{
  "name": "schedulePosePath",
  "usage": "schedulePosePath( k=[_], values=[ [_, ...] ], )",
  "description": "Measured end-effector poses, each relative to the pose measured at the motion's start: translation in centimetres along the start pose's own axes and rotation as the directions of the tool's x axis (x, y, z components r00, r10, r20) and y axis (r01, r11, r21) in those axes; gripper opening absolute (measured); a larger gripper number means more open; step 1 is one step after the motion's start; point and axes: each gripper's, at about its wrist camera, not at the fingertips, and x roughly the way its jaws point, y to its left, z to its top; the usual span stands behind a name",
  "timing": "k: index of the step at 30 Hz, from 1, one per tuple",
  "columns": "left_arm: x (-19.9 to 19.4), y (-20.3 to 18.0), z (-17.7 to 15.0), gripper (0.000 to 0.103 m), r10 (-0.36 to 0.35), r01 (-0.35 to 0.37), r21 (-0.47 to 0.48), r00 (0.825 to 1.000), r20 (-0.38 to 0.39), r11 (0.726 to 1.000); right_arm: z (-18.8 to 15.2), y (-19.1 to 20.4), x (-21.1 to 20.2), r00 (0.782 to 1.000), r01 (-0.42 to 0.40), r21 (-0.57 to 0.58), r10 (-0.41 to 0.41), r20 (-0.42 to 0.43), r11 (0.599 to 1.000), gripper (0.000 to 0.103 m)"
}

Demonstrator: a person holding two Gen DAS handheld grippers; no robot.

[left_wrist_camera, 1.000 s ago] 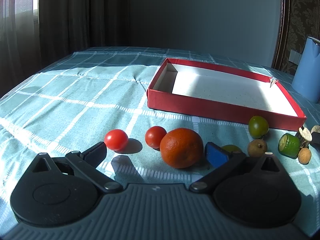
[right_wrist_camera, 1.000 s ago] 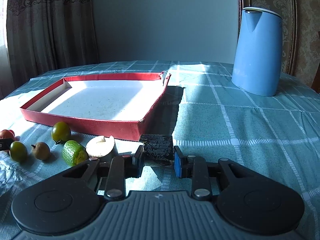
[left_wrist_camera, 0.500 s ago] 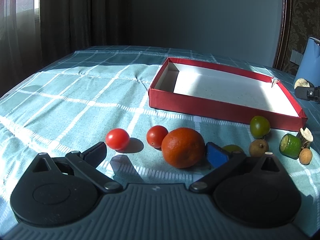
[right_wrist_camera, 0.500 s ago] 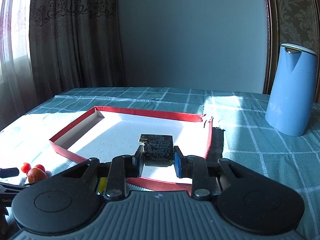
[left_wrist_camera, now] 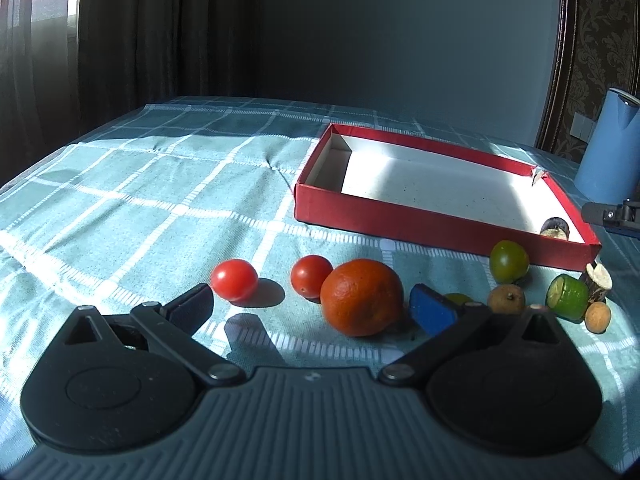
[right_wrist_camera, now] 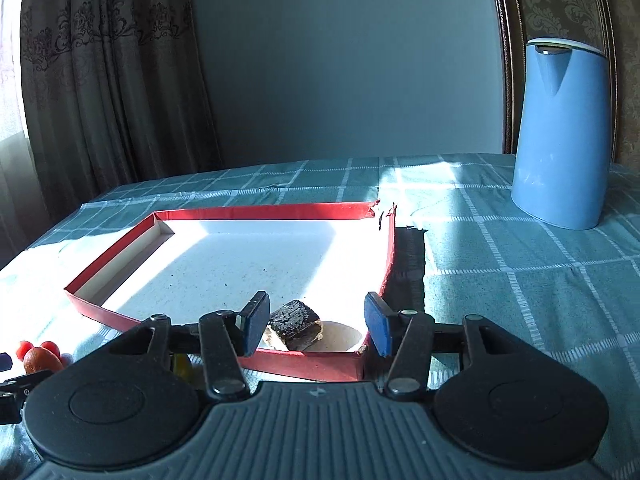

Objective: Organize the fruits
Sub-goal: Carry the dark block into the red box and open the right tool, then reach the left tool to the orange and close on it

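A red box (left_wrist_camera: 400, 218) with a white floor lies on the checked cloth. A dark-skinned fruit piece (right_wrist_camera: 295, 324) lies in its near right corner, also seen in the left wrist view (left_wrist_camera: 554, 227). My right gripper (right_wrist_camera: 316, 322) is open just above it, touching nothing. My left gripper (left_wrist_camera: 316, 308) is open and low on the cloth. An orange (left_wrist_camera: 361, 297) sits between its fingers, with two red tomatoes (left_wrist_camera: 234, 285) (left_wrist_camera: 311, 282) just beyond. Green fruits (left_wrist_camera: 509, 261), a cut green piece (left_wrist_camera: 567, 297), brown longans (left_wrist_camera: 506, 299) and a dark piece (left_wrist_camera: 598, 280) lie to the right.
A tall blue jug (right_wrist_camera: 564, 136) stands at the back right of the table, right of the box. Curtains hang behind the table on the left. The right gripper shows at the right edge of the left wrist view (left_wrist_camera: 612, 212).
My right gripper carried the dark fruit piece from the cloth over the box, then opened and let it go in the near right corner. The left gripper has hardly moved.
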Motion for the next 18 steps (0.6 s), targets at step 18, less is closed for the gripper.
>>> schedulePosePath(
  k=[18],
  values=[
    [-1.4,-0.8,-0.3,0.093,-0.046,0.042,0.048,0.994,0.096,0.998,-4.2,-3.9,-5.3,0.989,0.086,0.101,-0.097,0.108,0.991,0.079]
  ],
)
